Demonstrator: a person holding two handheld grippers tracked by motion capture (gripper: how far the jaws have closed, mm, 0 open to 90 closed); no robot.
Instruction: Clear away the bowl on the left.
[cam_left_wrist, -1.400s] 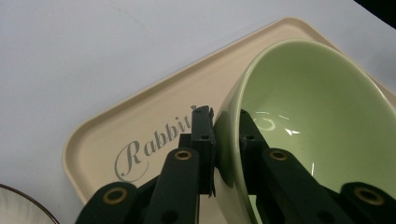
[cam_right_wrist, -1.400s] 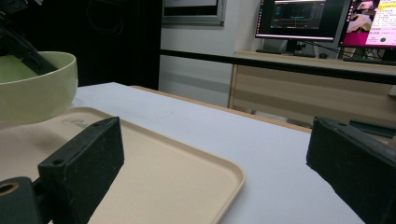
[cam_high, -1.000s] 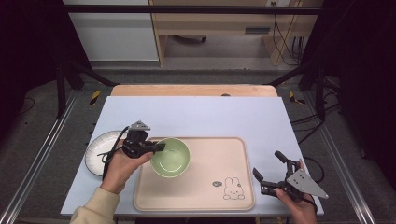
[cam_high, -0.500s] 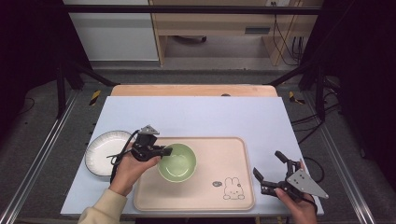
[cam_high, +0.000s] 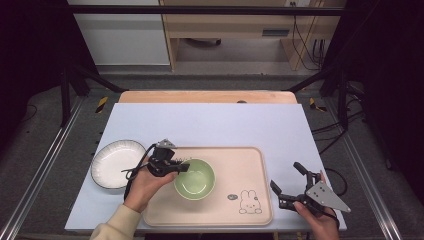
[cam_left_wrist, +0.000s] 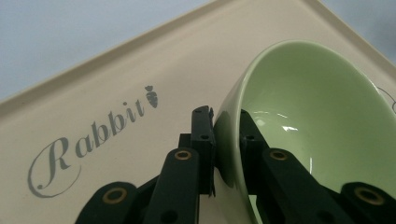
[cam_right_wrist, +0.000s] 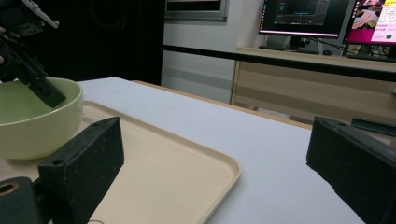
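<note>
The green bowl (cam_high: 195, 178) is set on the left half of the beige tray (cam_high: 250, 162), near the tray's left edge, and its rim is clamped between the closed jaws of the left gripper (cam_high: 175, 167), one jaw inside and one outside. In the left gripper view the bowl (cam_left_wrist: 317, 121) is seen beside the word "Rabbit" printed on the tray (cam_left_wrist: 116, 84). The right half of the tray, with its rabbit drawing (cam_high: 246, 201), is free. The white plate (cam_high: 112, 162) lies on the table (cam_high: 210, 120) just left of the tray, and the far half of the table is open.

Compared with one second ago, the bowl and left gripper are found slightly nearer the tray's front edge. The right gripper (cam_high: 292, 185), jaws wide open on nothing, is kept at the table's front right corner.

The underside of the bowl is hidden, so contact with the tray cannot be told.
</note>
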